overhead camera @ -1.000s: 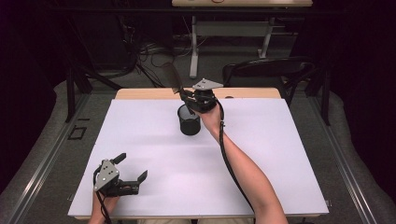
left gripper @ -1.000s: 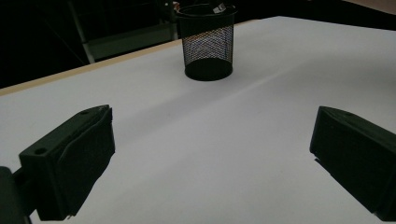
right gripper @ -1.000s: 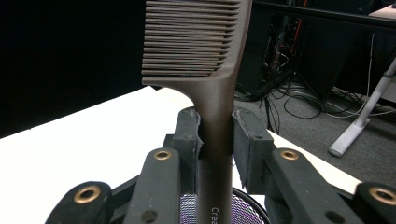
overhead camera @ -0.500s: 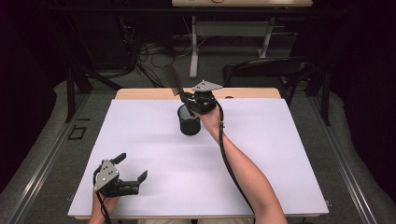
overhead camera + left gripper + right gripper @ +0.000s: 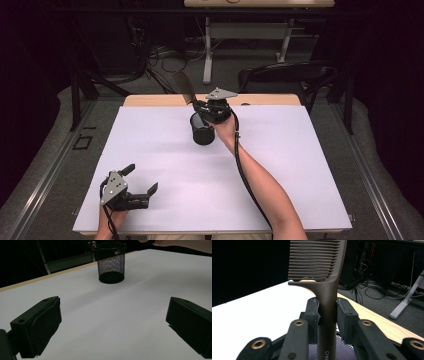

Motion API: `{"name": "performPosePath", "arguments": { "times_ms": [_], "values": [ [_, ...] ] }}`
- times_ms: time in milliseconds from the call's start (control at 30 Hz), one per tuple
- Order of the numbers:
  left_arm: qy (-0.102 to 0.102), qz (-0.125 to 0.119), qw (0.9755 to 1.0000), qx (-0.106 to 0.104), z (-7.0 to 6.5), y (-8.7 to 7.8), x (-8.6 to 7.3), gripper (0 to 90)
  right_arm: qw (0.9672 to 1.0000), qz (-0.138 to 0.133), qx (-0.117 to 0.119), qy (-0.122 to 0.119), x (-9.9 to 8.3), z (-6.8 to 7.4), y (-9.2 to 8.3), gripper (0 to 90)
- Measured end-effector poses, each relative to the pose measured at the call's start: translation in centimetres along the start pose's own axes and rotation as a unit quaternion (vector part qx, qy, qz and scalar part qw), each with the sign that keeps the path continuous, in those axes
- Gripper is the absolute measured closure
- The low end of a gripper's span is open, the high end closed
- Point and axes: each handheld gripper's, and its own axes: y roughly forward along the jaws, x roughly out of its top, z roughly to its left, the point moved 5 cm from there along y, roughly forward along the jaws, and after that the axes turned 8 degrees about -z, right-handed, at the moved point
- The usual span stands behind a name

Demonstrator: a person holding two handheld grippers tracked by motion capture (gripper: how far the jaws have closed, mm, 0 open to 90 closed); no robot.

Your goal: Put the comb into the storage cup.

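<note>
We have the right gripper (image 5: 200,107) pinching a dark brown comb (image 5: 327,290) by its handle, just below where the teeth begin. The comb stands nearly upright, teeth end up, its lower handle over the mouth of a black mesh cup (image 5: 202,129).

Handling, as we judge it: the comb looks like light, stiff plastic, smooth and a bit slick, so it could pivot or slip between the jaws if knocked sideways. The handle is the sound place to hold; the teeth are thin and would flex or snag. The cup is light wire mesh, probably easy to tip or shove if the handle catches its rim. Its opening is narrow next to the gripper, so we think the comb should go straight down the middle.

The left gripper (image 5: 141,183) rests near the front left corner of the white surface (image 5: 300,165), jaws spread wide, nothing between them.

Room: the cup sits towards the far edge of the surface, near the bare wooden strip (image 5: 150,100). Beyond that edge are floor cables and table legs, so little margin lies behind the cup. Open white surface lies to the left, right and front. The left gripper is well apart from the cup, and could come over to steady it.
</note>
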Motion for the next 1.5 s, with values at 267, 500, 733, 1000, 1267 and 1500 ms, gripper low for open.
{"name": "performPosePath", "arguments": {
  "times_ms": [267, 500, 733, 1000, 1267, 1500],
  "values": [
    [0.001, 0.0, 1.0, 0.0, 0.0, 0.0, 0.0, 0.1, 1.0, 0.005, 0.002, 0.002, -0.4, 0.0, 0.1, 72.8],
    [-0.001, 0.0, 1.0, 0.0, 0.0, 0.0, 0.0, 0.1, 1.0, 0.007, 0.001, 0.001, -0.7, 0.0, 0.2, 72.8],
    [0.001, 0.0, 1.0, 0.0, 0.0, 0.0, 0.0, 0.1, 0.9999, 0.012, 0.001, 0.001, -0.9, 0.0, 0.3, 72.8],
    [0.001, 0.002, 1.0, 0.0, 0.0, 0.0, 0.0, 0.1, 0.9998, 0.019, -0.001, 0.001, -1.5, -0.1, 0.3, 72.8],
    [0.0, 0.001, 1.0, 0.001, 0.0, 0.0, 0.0, 0.1, 0.9997, 0.024, -0.001, -0.001, -1.8, -0.2, 0.2, 72.7],
    [0.001, 0.001, 1.0, 0.001, 0.0, 0.0, 0.0, 0.1, 0.9996, 0.028, -0.001, -0.003, -2.1, -0.1, 0.3, 72.7]
  ]
}}
